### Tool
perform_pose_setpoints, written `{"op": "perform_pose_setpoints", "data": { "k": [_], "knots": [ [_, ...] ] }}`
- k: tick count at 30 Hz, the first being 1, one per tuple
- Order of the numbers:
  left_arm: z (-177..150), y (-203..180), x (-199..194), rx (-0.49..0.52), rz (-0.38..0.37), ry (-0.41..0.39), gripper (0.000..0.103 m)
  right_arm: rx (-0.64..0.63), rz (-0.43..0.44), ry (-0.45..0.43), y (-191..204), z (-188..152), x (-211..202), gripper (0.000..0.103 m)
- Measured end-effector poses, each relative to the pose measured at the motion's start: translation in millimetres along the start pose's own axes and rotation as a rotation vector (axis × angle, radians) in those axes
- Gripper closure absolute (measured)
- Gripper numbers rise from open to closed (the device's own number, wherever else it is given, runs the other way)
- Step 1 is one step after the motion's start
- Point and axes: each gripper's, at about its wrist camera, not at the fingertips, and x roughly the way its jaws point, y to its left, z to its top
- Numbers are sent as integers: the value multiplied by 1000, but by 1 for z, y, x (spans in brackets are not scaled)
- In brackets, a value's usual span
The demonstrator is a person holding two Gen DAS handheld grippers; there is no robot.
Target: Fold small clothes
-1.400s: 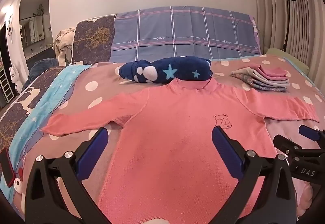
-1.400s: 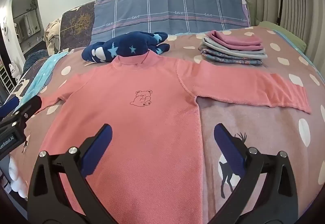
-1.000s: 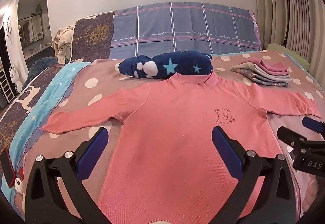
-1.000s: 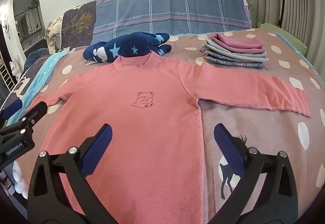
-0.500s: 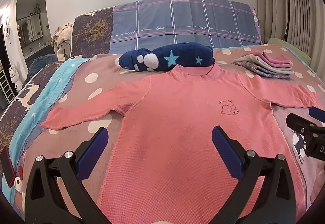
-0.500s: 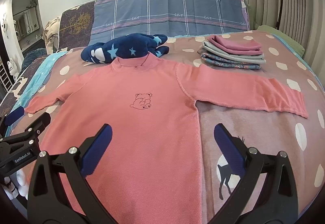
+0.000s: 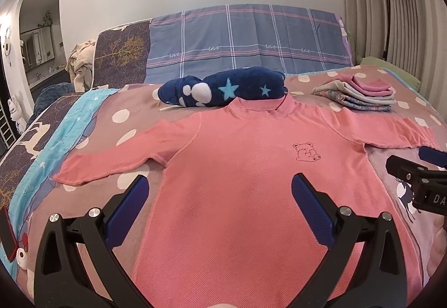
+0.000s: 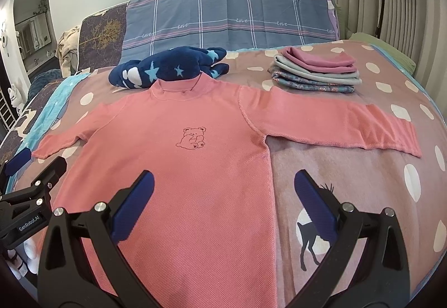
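A pink long-sleeved top (image 7: 237, 173) (image 8: 178, 168) with a small bear drawing lies flat and face up on the bed, both sleeves spread out sideways. My left gripper (image 7: 220, 196) hovers open above the top's lower left half, holding nothing. My right gripper (image 8: 223, 190) is open over the top's right side seam, also holding nothing. Each gripper shows at the edge of the other's view: the right one (image 7: 419, 173), the left one (image 8: 30, 182).
A stack of folded clothes (image 8: 315, 73) (image 7: 360, 94) sits at the far right of the bed. A navy star-patterned plush bundle (image 7: 223, 90) (image 8: 167, 66) lies just behind the collar. A spotted pink blanket (image 8: 363, 185) covers the bed; a plaid headboard cover (image 7: 245, 42) stands behind.
Both grippers drifted slightly, so the top now sits a little further into view; the right gripper slid toward the right edge of the left view. Nothing was grasped.
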Motion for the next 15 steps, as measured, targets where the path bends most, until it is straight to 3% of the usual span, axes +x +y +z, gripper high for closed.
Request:
{"op": "perform_pose_setpoints", "data": {
  "k": [15],
  "knots": [
    [-5, 8, 12, -17, 36, 17, 1, 12, 15, 25, 0, -2, 10, 2]
  ]
}}
